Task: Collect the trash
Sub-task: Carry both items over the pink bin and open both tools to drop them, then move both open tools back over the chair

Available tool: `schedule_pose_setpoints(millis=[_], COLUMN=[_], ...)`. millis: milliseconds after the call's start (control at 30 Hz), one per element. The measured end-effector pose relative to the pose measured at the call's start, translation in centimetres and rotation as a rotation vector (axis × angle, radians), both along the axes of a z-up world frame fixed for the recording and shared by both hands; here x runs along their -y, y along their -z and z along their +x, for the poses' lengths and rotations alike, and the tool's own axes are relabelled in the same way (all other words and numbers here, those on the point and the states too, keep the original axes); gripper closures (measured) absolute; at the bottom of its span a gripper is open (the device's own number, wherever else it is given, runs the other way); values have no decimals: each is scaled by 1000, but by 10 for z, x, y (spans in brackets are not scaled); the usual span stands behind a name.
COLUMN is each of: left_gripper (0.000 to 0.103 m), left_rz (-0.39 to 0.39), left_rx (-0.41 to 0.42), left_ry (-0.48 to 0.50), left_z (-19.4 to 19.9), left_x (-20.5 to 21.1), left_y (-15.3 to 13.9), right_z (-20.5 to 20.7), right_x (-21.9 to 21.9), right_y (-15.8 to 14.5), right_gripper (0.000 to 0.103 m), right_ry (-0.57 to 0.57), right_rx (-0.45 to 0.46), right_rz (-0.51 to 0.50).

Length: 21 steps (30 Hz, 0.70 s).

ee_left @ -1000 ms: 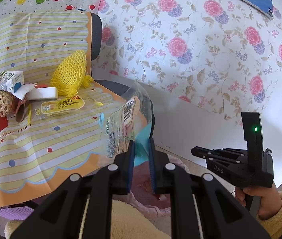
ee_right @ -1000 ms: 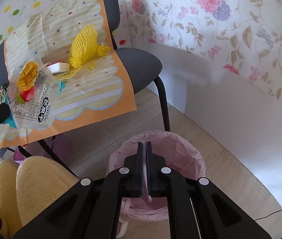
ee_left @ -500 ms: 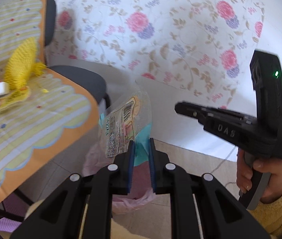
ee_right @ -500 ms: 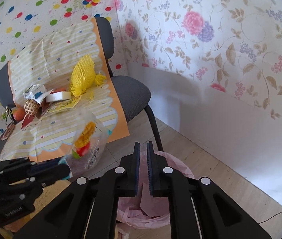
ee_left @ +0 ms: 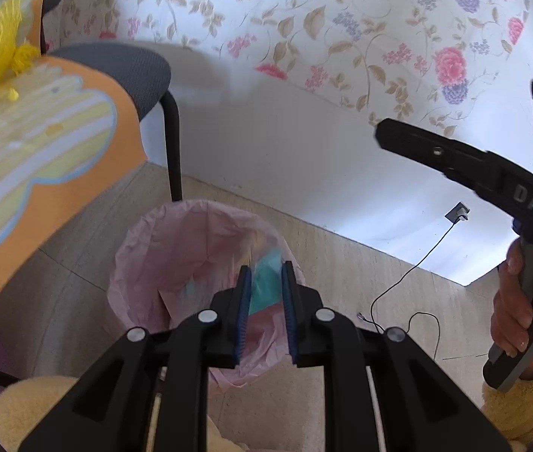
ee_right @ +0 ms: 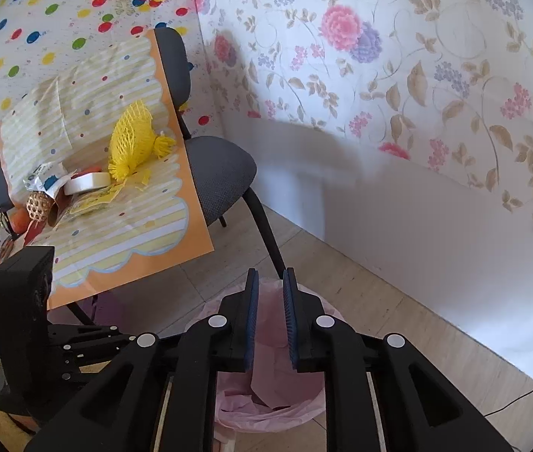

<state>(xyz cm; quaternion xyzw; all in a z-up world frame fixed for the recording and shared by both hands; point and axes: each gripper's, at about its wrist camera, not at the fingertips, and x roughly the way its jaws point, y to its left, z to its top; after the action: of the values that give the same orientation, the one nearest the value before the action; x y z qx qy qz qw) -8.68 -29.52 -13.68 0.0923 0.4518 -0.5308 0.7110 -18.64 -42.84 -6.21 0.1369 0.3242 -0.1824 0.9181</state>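
Trash bin lined with a pink plastic bag (ee_left: 176,260) sits on the beige tiled floor (ee_left: 345,275) under both my grippers. Only my left wrist view shows the blurred teal-edged clear snack wrapper (ee_left: 266,282) between my left gripper (ee_left: 265,312) blue pads, jaws narrowly parted; whether they still pinch it I cannot tell. My right view shows my right gripper (ee_right: 269,320) slightly parted and empty, plus the yellow foam net sleeve (ee_right: 131,143) on the striped paper sheet (ee_right: 123,233) covering the grey chair (ee_right: 221,173). Floral wallpaper (ee_right: 417,56) lines the corner.
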Motion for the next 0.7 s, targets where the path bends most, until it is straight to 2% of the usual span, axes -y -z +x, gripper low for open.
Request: schedule_pose_setpoints(millis=[133, 200, 300, 367, 467, 567, 700], left_gripper=[84, 77, 75, 75, 74, 70, 66], left_rz=[-2, -1, 22, 35, 36, 54, 53], left_rx=[-3, 46, 159, 195, 221, 253, 250], left_ry=[-38, -85, -166, -214, -272, -336, -423], left_z=[7, 9, 8, 8, 10, 13, 22], left_x=[-2, -9, -25, -37, -59, -79, -113], left_y=[0, -8, -23, -28, -37, -44, -57], right_z=[0, 1, 2, 1, 6, 16, 33], right_x=[2, 1, -3, -7, -21, -35, -58], right_y=[4, 7, 18, 24, 31, 32, 22], right_gripper=[80, 79, 79, 78, 78, 78, 77], right_ry=[10, 11, -6, -20, -36, -73, -146], right_rx=[-12, -24, -40, -36, -59, -81, -75], right_rz=[7, 10, 29, 32, 16, 45, 63])
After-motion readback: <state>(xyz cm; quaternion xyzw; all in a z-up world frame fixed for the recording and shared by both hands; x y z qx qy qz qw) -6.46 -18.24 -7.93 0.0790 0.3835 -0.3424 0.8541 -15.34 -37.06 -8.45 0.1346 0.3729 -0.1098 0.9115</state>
